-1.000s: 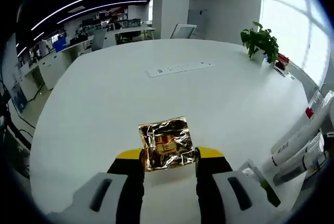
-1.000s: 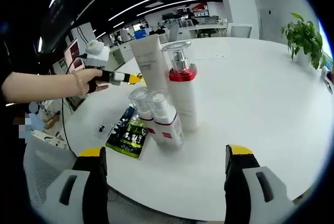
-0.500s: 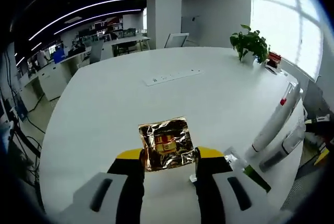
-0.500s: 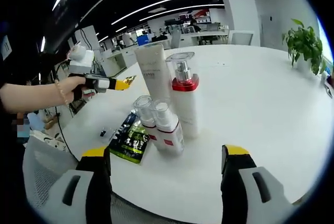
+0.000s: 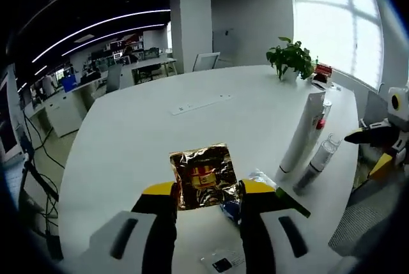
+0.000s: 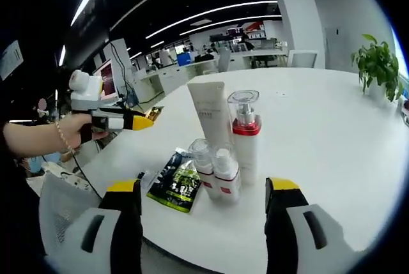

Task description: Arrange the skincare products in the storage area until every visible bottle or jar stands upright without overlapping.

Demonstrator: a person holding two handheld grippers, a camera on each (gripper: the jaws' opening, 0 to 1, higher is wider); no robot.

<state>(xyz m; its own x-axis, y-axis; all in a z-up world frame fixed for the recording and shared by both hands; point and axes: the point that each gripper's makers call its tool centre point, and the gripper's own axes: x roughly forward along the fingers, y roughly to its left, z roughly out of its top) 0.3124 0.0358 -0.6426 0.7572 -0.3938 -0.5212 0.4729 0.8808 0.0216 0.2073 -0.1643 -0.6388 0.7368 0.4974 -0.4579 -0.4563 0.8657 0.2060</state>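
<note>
While the left hand-held gripper point(image 5: 206, 192) clamps a gold sachet point(image 5: 203, 175) whose label is illegible, the right hand-held gripper point(image 6: 203, 192) gapes empty.

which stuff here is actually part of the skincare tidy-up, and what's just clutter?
Job items:
- white tube, upright
- red-collared pump bottle, upright
- two small clear-capped bottles, upright
- gold foil sachet, clamped in the left hand-held gripper
- green-black sachet, flat on the table

Lying about:
- potted plant
- power strip

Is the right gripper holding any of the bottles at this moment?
No: the right gripper is open, its jaws spread wide and empty, with the pump bottle and small bottles standing free on the table beyond.
</note>
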